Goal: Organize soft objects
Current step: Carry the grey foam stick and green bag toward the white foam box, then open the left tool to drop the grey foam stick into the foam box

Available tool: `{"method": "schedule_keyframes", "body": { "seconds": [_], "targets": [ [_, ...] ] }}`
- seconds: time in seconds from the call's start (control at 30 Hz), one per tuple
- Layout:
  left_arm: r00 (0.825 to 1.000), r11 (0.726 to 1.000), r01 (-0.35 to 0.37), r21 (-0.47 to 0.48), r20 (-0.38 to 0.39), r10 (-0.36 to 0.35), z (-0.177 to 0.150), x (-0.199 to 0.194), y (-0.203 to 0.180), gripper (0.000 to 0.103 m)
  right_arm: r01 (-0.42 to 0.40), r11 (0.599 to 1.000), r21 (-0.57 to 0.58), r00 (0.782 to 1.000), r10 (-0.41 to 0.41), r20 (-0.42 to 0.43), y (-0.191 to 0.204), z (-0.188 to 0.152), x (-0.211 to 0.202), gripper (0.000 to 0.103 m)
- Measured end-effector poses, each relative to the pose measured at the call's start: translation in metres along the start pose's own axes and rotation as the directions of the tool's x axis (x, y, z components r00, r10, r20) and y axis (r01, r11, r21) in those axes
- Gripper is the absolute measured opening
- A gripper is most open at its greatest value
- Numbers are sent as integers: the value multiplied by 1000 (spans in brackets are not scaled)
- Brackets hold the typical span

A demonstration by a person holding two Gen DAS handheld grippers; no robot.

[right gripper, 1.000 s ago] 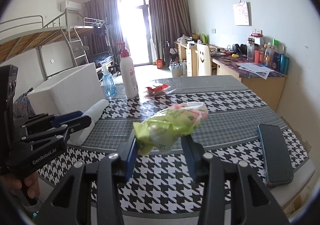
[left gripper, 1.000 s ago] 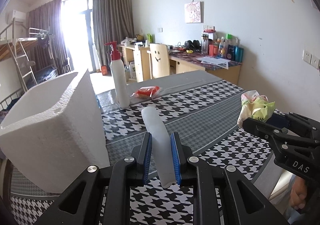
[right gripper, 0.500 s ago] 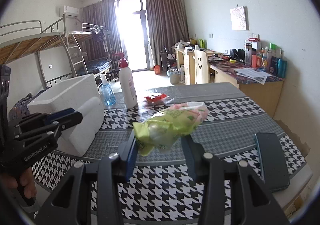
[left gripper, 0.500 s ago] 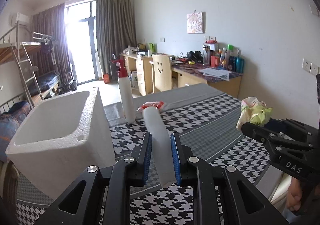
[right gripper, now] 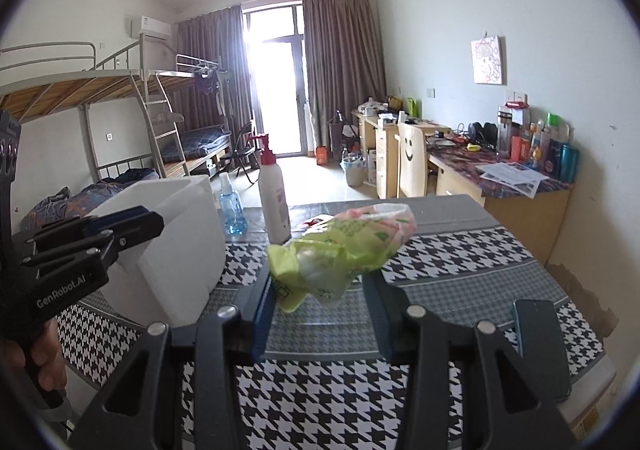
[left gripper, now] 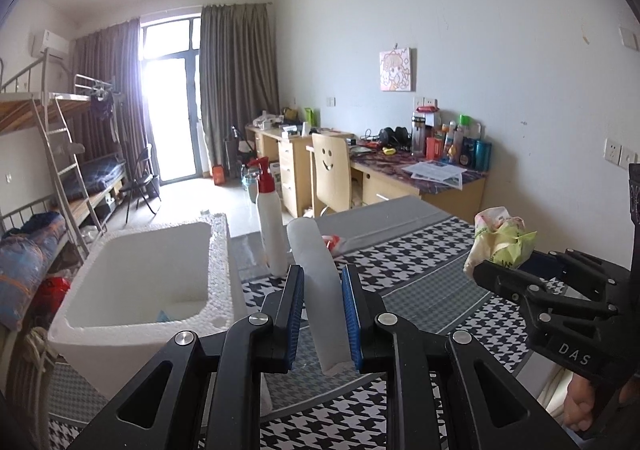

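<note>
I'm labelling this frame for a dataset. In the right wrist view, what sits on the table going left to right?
White foam box → small blue bottle → white pump bottle with red top → dark phone near the right edge. The red packet behind the held green bag overlaps it, so I leave it out.

L gripper (left gripper: 322, 310): fingers clamped (angled down) | R gripper (right gripper: 322, 312): fingers clamped, raised

**Both grippers lifted above the table**

Left gripper (left gripper: 322, 314) has risen with its white foam roll (left gripper: 320, 290); the foam box (left gripper: 216, 250), earlier seen from the side, now shows its hollow inside. Right gripper (right gripper: 322, 314) has risen too, carrying the green plastic bag (right gripper: 340, 246) higher over the checked tablecloth (right gripper: 460, 250).
</note>
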State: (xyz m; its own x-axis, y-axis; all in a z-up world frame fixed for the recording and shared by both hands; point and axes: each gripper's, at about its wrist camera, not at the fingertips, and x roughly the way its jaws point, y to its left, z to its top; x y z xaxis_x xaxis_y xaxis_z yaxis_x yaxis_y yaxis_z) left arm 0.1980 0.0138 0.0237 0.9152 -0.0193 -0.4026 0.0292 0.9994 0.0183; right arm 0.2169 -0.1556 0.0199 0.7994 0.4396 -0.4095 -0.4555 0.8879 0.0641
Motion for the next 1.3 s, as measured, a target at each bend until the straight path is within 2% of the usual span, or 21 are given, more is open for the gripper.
{"method": "schedule_keyframes", "body": {
  "seconds": [0.7, 0.97, 1.3],
  "targets": [
    [999, 999, 46, -22, 3, -46, 19, 4, 25, 21, -19, 1000, -24, 1000, 19, 12, 22, 27, 11, 47],
    [1000, 999, 7, -33, 3, -7, 25, 9, 36, 21, -34, 999, -25, 999, 34, 9, 26, 34, 22, 47],
    [998, 996, -66, -53, 12, 67, 28, 6, 53, 21, -94, 994, -57, 995, 95, 15, 43, 47, 31, 47]
  ]
}}
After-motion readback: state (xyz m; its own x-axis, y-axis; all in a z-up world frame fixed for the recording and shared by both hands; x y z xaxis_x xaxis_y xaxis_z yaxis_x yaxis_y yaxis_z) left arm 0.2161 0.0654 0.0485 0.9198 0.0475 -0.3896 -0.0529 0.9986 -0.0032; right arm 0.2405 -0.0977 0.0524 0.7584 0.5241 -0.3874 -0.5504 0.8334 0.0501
